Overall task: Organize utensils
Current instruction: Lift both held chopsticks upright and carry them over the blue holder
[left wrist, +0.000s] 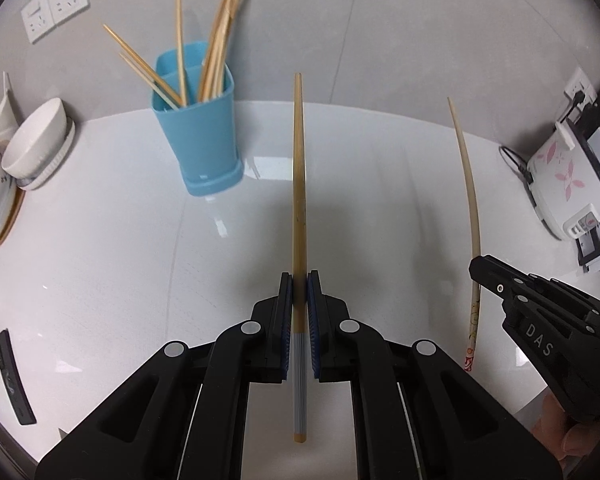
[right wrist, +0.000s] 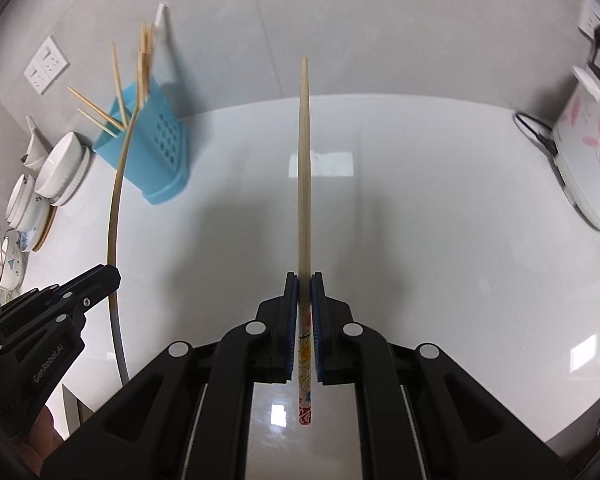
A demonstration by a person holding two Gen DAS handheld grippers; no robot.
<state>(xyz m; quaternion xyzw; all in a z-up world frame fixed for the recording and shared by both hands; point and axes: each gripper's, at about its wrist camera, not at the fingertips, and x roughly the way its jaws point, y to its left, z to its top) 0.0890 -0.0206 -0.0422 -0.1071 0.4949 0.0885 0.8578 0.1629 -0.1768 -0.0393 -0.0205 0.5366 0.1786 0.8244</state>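
Left gripper clamps grey-ended chopstick; right gripper clamps flowered chopstick. Only left view shows holder compartments.

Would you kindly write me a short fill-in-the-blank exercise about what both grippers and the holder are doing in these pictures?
1. The left gripper is shut on one ____ with a grey ribbed end.
2. The holder that stands on the white table is ____ in colour.
3. The right gripper is shut on a chopstick whose patterned end points ____ the camera.
4. The bowls sit to the ____ of the holder in the left wrist view.

Missing words: chopstick; blue; toward; left
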